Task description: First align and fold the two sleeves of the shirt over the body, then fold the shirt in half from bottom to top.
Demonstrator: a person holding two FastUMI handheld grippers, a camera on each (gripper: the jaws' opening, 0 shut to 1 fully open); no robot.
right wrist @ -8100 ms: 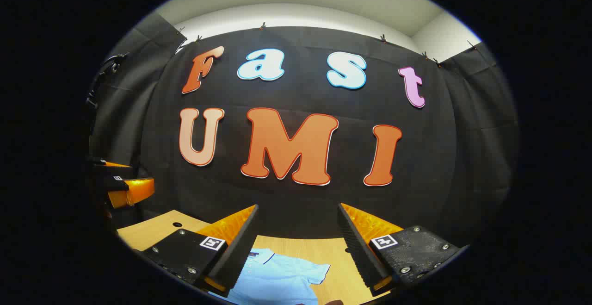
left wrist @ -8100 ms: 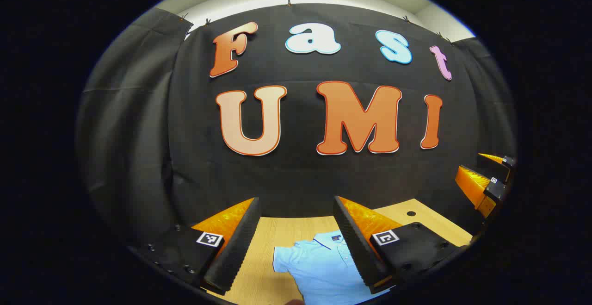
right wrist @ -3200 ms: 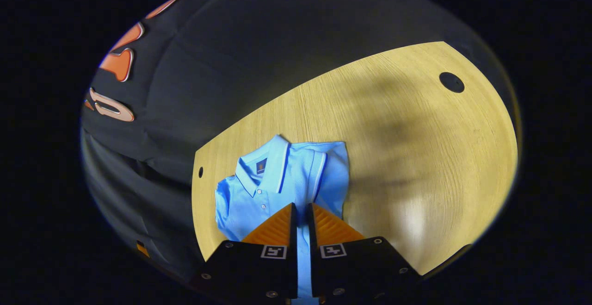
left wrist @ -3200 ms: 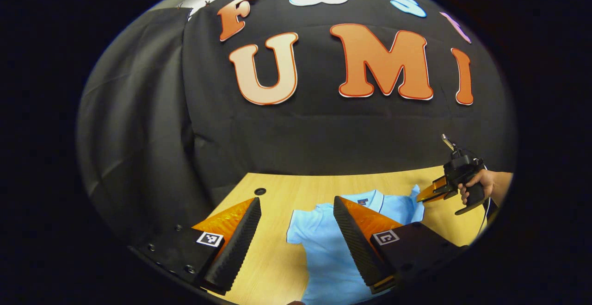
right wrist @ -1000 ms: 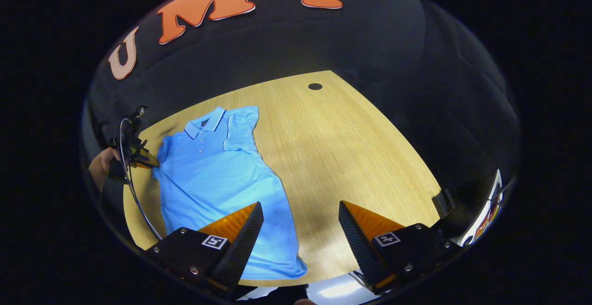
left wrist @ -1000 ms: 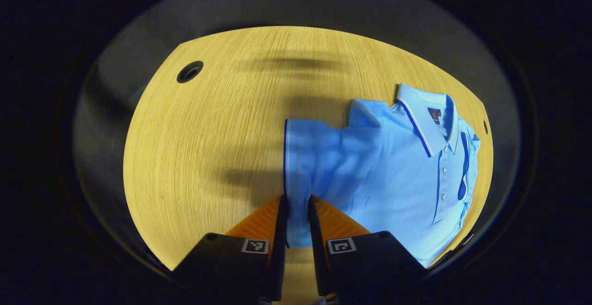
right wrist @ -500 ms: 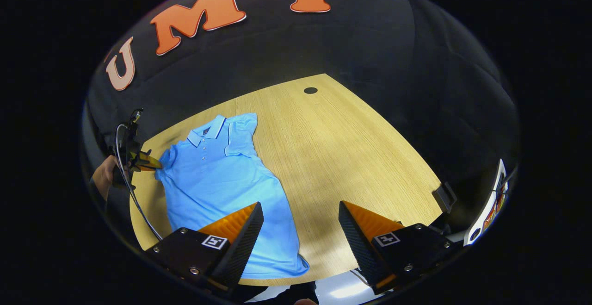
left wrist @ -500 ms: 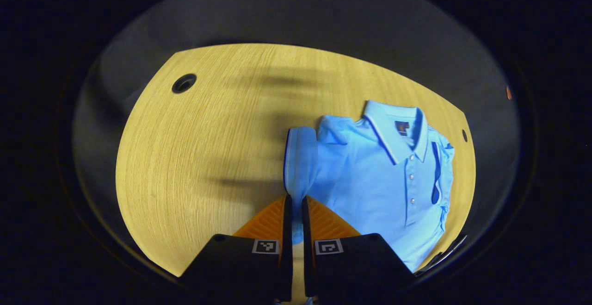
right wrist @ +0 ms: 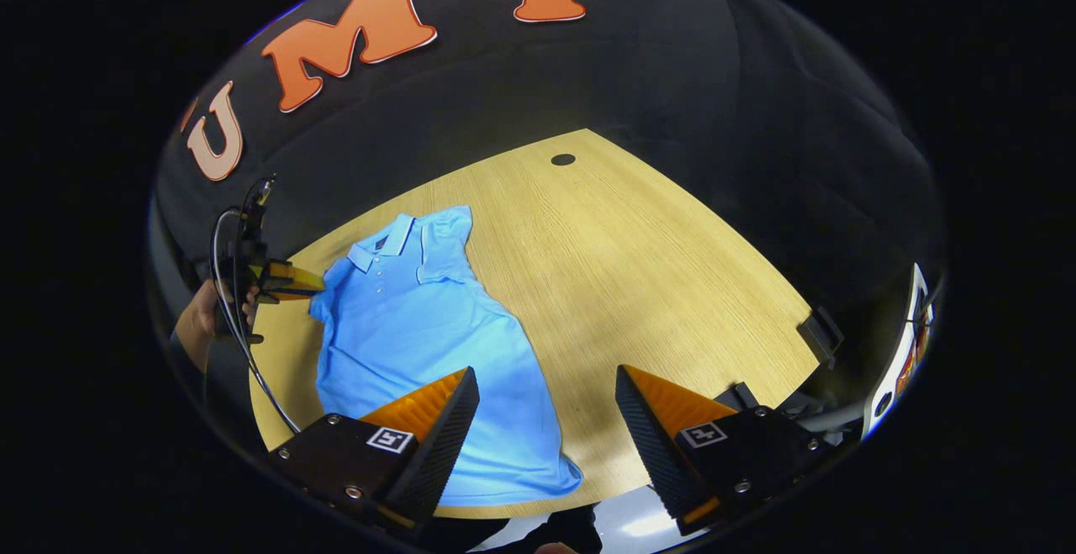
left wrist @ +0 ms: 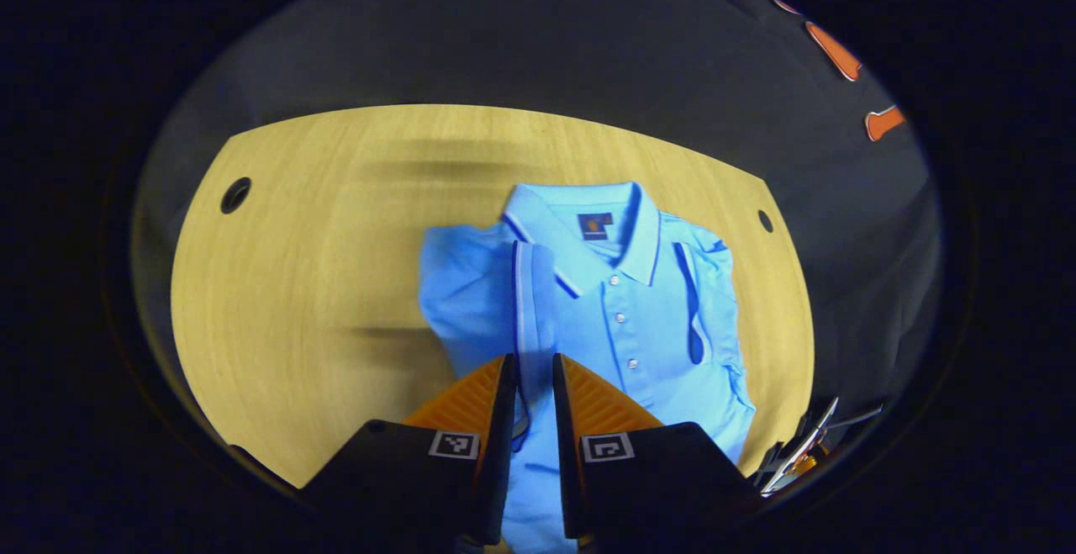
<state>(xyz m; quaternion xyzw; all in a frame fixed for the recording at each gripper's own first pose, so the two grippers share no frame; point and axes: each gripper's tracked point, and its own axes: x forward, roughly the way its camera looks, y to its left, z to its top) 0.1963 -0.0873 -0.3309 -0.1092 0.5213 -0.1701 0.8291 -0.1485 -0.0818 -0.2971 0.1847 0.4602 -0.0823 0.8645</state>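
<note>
Light blue polo shirt (left wrist: 647,319) flat on wooden counter (left wrist: 319,285), collar toward far edge. One sleeve (left wrist: 528,302) folded over body, pinched in left claw (left wrist: 530,377), fingers clamped on its striped cuff. Other sleeve (left wrist: 702,302) already on chest. Right claw (right wrist: 545,407) spread apart above near edge, holding nothing.
</note>
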